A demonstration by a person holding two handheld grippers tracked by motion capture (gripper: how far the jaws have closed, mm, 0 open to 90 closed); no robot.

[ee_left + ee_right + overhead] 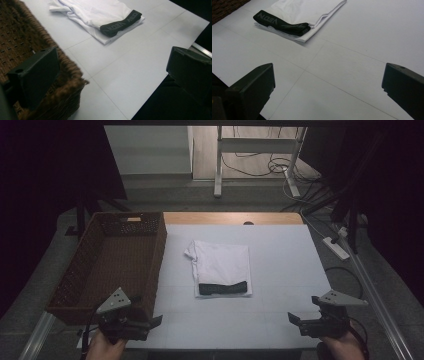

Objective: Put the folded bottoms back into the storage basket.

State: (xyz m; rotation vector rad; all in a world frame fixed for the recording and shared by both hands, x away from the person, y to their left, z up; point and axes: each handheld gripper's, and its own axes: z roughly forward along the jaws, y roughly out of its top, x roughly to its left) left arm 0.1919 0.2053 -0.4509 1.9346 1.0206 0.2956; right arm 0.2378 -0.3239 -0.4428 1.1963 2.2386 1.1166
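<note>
One folded white garment [221,262] with one black band [223,288] lies at the table's centre. One brown wicker basket [87,265] stands at nine o'clock from it. Two grippers sit at the near edge: one [150,322] at seven o'clock, one [296,320] at five o'clock.

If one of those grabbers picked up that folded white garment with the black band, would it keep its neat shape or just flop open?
The folded white garment would probably flop: it is thin cloth in loose layers, so a pinch at one edge would likely let the folds fall open. It looks light, lying flat on the table. Pushed, it would likely bunch rather than slide whole. Its black band looks thicker, perhaps a firmer place to grip.
</note>
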